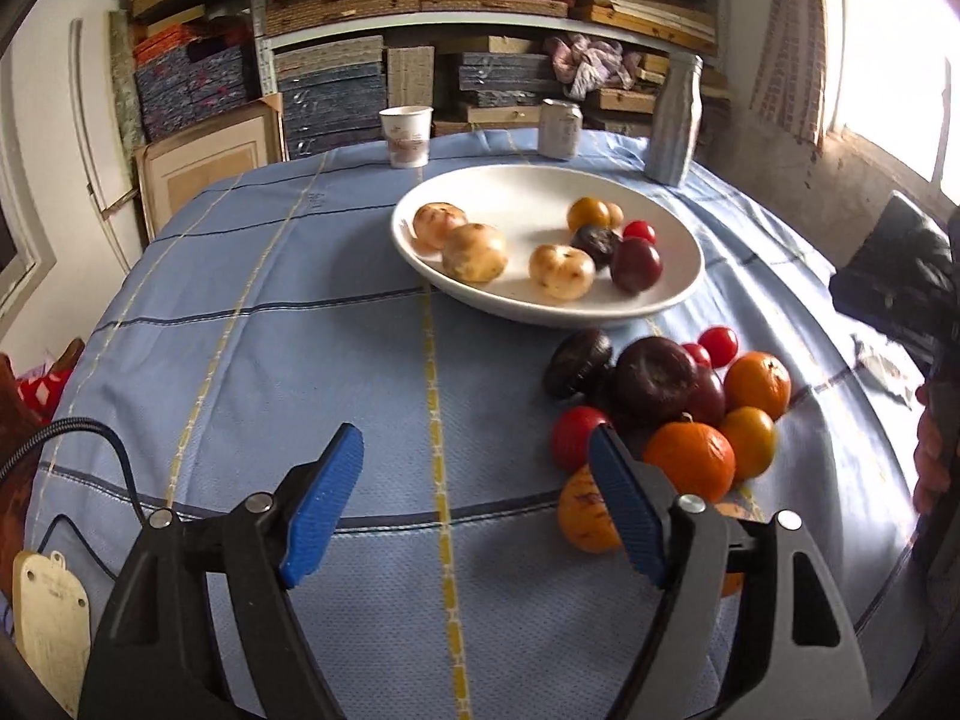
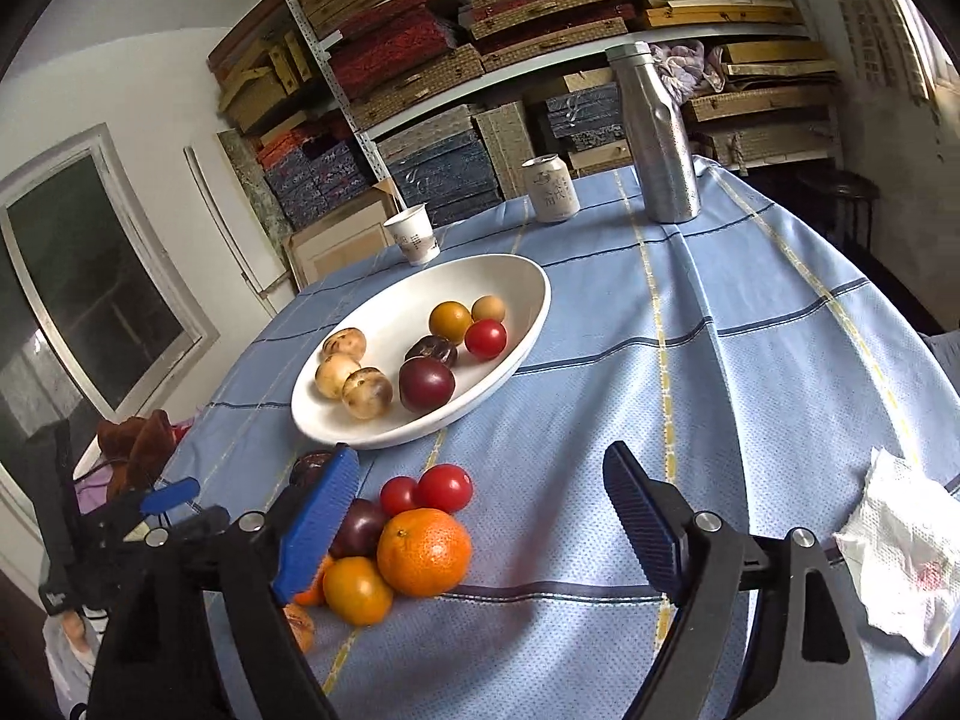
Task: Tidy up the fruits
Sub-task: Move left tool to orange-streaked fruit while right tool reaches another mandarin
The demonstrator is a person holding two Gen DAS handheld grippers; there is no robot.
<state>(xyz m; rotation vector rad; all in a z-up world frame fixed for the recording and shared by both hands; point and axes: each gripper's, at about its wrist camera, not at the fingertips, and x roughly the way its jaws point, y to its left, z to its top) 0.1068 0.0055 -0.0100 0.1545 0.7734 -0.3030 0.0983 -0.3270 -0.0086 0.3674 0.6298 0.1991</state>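
Note:
A white oval bowl (image 1: 528,186) (image 2: 510,276) on the blue tablecloth holds several fruits: pale spotted ones (image 1: 474,252), a dark plum (image 1: 636,264) (image 2: 426,384), a small tomato (image 2: 485,338) and yellow fruits. A pile of loose fruit lies on the cloth in front of it: an orange (image 1: 690,459) (image 2: 425,552), dark plums (image 1: 654,378), cherry tomatoes (image 2: 444,487). My left gripper (image 1: 477,504) is open and empty, just left of the pile. My right gripper (image 2: 480,525) is open and empty over the pile's right side, with the orange between its fingers.
A paper cup (image 1: 407,135) (image 2: 414,235), a drink can (image 1: 559,127) (image 2: 549,188) and a silver bottle (image 1: 675,120) (image 2: 657,132) stand at the table's far edge. A crumpled tissue (image 2: 906,552) lies at the right. Shelves of stacked boards fill the back wall.

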